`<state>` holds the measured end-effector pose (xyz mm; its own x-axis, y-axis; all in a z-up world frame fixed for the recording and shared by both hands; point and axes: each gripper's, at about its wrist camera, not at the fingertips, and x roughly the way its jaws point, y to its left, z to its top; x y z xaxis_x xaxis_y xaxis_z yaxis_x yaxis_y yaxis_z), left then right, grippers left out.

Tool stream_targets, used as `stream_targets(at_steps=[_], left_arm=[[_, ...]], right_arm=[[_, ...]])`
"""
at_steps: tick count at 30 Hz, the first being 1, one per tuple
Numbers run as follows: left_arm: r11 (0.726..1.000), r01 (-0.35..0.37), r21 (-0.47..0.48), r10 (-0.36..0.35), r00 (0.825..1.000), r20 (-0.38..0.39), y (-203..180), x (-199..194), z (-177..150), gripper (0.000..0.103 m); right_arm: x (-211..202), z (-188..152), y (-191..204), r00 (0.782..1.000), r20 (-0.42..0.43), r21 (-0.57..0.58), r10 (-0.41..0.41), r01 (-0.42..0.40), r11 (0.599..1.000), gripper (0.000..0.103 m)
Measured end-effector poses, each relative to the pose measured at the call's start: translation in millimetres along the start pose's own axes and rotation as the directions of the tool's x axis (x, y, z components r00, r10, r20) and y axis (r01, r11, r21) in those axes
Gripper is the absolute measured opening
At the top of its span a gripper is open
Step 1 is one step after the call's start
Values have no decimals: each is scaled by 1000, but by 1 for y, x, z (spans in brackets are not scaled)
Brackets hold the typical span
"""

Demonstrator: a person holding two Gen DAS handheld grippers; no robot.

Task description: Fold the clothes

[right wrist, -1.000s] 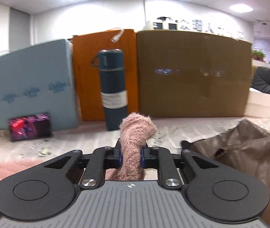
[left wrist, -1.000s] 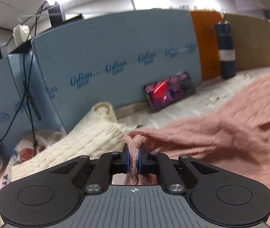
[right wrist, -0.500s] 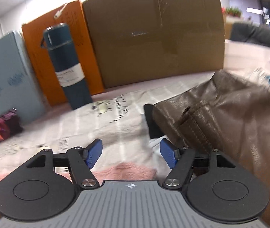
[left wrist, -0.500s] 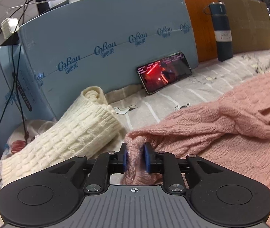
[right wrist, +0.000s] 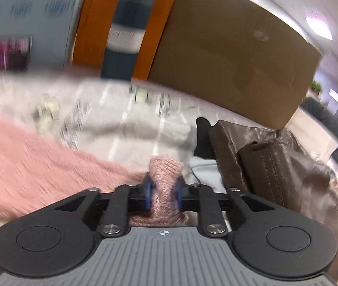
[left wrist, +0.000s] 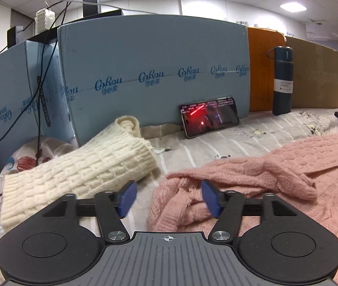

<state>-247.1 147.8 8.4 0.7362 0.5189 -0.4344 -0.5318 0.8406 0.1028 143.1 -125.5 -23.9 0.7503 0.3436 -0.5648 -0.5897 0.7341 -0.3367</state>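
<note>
My left hand-held gripper (left wrist: 167,196) is opening, its blue pads clear of the pink cable-knit sweater (left wrist: 276,178) lying on the printed bedsheet (left wrist: 252,133). My right hand-held gripper (right wrist: 163,194) is closing on a bunched sweater edge; I should grip firmly before pulling.

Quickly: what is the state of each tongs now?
Left tongs: opening, sweater edge between them, not gripped.
Right tongs: closing on a bunch of the sweater.
</note>
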Motion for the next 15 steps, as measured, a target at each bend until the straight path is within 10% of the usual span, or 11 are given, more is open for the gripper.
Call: stream_targets(at_steps=[4, 11, 15], left_arm=[[1000, -15, 4, 15, 999, -28, -1, 4, -5, 76], [999, -41, 33, 42, 998, -37, -6, 6, -8, 83], [999, -39, 30, 39, 999, -24, -6, 4, -8, 84]], right_arm=[[-24, 10, 3, 992, 100, 16, -73, 71, 997, 67], [-89, 34, 58, 936, 296, 17, 191, -205, 979, 68], [-100, 40, 104, 768, 242, 50, 593, -620, 783, 67]])
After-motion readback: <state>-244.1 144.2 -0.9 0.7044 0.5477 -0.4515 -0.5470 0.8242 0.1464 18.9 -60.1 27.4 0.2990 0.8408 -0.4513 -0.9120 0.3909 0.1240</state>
